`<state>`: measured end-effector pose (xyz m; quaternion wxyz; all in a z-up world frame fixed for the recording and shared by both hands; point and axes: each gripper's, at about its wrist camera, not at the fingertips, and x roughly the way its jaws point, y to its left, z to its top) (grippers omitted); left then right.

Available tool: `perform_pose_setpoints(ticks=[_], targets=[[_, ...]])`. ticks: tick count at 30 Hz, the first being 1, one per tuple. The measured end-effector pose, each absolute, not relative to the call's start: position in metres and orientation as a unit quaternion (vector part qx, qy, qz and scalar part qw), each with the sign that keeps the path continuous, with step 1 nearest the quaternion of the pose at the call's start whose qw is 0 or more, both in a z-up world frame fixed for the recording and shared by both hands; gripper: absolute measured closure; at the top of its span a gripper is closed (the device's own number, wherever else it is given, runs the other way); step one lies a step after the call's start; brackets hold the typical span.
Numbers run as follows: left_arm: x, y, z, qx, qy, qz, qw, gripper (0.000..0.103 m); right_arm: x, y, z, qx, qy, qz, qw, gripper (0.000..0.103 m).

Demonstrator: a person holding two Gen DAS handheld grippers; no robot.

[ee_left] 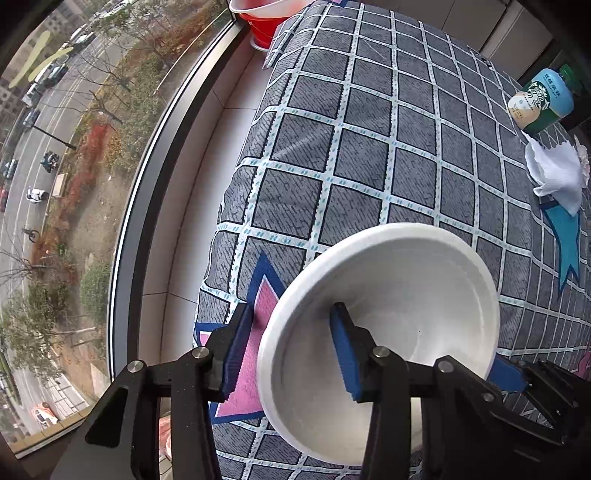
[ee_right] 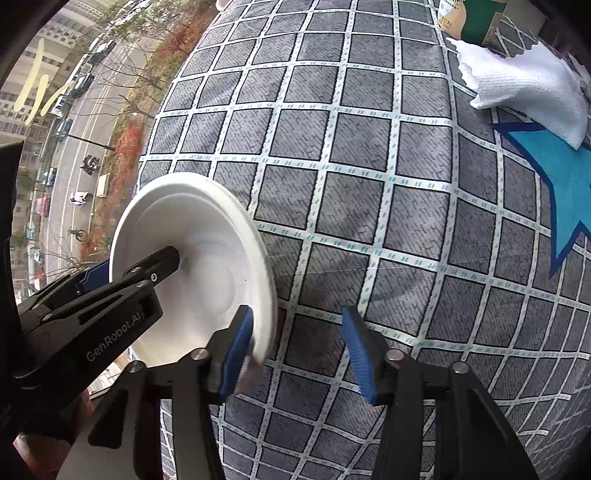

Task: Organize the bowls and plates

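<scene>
A white bowl (ee_left: 406, 295) is tilted above the grey checked tablecloth (ee_left: 369, 129). My left gripper (ee_left: 291, 350) is open, its two blue pads straddling the bowl's rim, one pad inside the bowl and one outside, with a gap on both sides. In the right wrist view the same bowl (ee_right: 207, 236) sits at the left, with my left gripper's black finger reaching into it. My right gripper (ee_right: 299, 347) is open; its left blue pad touches or overlaps the bowl's rim, its right pad is over the cloth. The right gripper's fingers (ee_left: 509, 376) show at the lower right of the left wrist view.
A Starbucks bottle (ee_left: 543, 99) and a crumpled white cloth (ee_left: 557, 173) sit at the table's far right. A red bucket (ee_left: 266, 22) stands at the far edge by the window. The window glass (ee_left: 92, 147) runs along the table's left side.
</scene>
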<state>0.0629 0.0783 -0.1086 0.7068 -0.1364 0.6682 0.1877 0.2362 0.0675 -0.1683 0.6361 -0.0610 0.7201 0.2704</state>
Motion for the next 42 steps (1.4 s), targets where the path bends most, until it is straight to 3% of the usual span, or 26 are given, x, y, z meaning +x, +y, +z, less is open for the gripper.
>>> perform_pose_setpoints(ticks=[3, 23, 31, 42], targets=[[0.071, 0.06, -0.11, -0.122, 0.68, 0.171, 0.703, 0.069, 0.235, 0.072, -0.169, -0.058, 0.724, 0.275, 0.629, 0.087], [0.045, -0.132, -0.124, -0.062, 0.715, 0.013, 0.696, 0.07, 0.201, -0.122, -0.17, -0.017, 0.777, 0.149, 0.611, 0.086], [0.02, -0.16, -0.12, -0.067, 0.722, 0.0, 0.689, 0.07, 0.17, -0.161, -0.166, 0.004, 0.778, 0.13, 0.615, 0.086], [-0.036, -0.177, -0.062, -0.06, 0.7, -0.026, 0.711, 0.07, 0.136, -0.214, -0.106, 0.017, 0.758, 0.12, 0.641, 0.086]])
